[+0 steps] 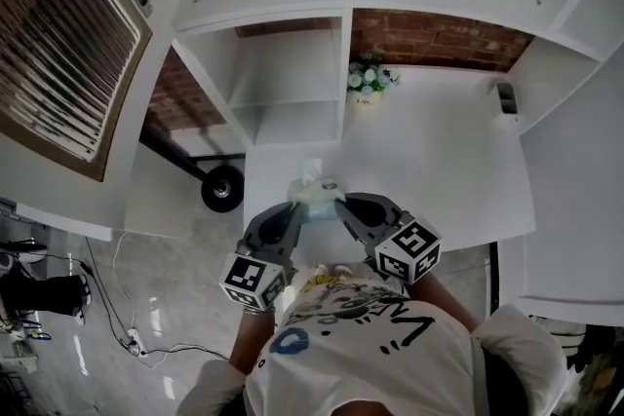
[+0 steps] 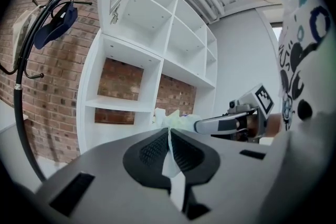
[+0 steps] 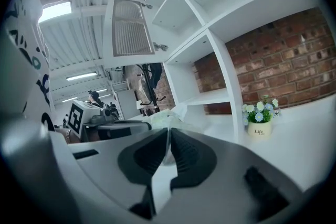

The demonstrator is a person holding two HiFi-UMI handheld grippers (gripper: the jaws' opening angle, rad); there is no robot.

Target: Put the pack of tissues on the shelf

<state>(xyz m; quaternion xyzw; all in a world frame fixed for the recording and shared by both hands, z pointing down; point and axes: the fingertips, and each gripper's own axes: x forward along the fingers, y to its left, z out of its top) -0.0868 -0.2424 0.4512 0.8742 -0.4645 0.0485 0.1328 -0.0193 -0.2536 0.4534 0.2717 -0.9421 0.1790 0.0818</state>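
Left gripper (image 1: 291, 212) and right gripper (image 1: 343, 207) pinch tissue pack (image 1: 317, 192) (wrapper edges).

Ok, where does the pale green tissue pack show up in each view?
Head view: pale green soft tissue pack, lower centre.
Left gripper view: pack at centre, before the shelves.
Right gripper view: pack just left of centre.
Shared landmark: white open shelf unit.
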